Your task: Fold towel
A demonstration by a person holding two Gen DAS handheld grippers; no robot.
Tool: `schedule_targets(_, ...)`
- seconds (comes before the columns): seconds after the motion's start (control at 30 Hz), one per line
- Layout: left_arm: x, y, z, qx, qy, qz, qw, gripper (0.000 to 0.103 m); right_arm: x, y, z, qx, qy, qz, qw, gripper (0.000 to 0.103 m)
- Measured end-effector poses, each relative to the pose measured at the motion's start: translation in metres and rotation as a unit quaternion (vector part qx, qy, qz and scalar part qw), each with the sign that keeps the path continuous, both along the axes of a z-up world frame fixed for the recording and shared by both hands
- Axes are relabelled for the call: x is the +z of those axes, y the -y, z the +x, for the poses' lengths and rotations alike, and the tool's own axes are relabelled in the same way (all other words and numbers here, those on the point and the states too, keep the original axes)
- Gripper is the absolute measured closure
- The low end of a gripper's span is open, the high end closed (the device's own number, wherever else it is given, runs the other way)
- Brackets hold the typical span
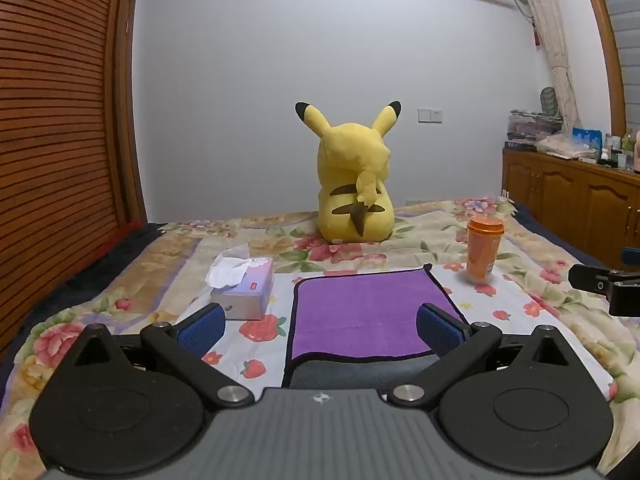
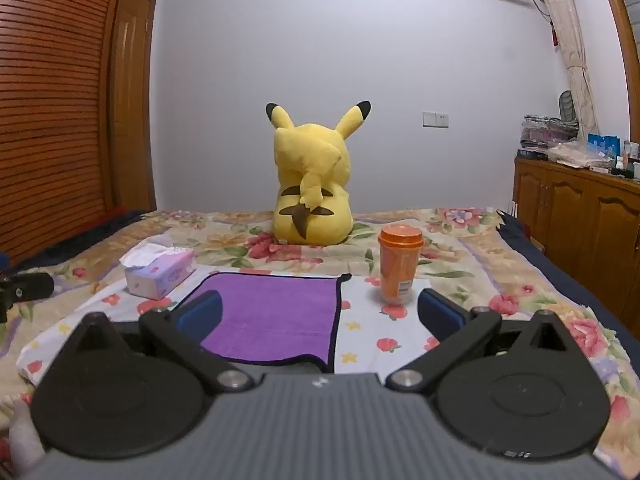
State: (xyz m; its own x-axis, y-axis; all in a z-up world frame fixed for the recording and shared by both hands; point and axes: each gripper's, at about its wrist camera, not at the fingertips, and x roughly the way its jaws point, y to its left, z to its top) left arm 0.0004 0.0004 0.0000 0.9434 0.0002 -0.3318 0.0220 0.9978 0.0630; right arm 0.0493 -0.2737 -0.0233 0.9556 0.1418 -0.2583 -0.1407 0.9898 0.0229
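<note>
A purple towel (image 1: 362,310) with a dark edge lies flat on the flowered bedspread, its near part folded so the grey underside shows; it also shows in the right wrist view (image 2: 276,316). My left gripper (image 1: 320,326) is open and empty, just short of the towel's near edge, its fingers either side of the towel's left part. My right gripper (image 2: 320,312) is open and empty above the towel's right near corner. The right gripper's body shows at the right edge of the left wrist view (image 1: 608,284).
A tissue box (image 1: 244,286) stands left of the towel. An orange lidded cup (image 1: 484,250) stands to its right, close to my right finger (image 2: 440,314). A yellow plush toy (image 1: 354,184) sits behind. A wooden cabinet (image 1: 576,200) runs along the right.
</note>
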Motion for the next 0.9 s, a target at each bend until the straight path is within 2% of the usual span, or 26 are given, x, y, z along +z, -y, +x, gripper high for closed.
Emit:
schedule_targets(0.3,-0.0008,-0.0006,0.0002,-0.001,0.006,0.005,1.0,0.0,-0.0007,0.002,-0.0005,-0.002,0.009,-0.002,1.0,0.0)
schedule_targets(0.33,-0.0006,-0.0003,-0.0001,0.0,0.006,0.005,1.0,0.0,-0.0045,0.0079,0.006,-0.001,-0.004,0.006,1.0,0.0)
schedule_targets(0.9,0.0004,-0.0036,-0.0005,0.001,0.006,0.008,0.9999,0.0,-0.0011,0.0049,0.001,-0.002,-0.001,0.004,1.0,0.0)
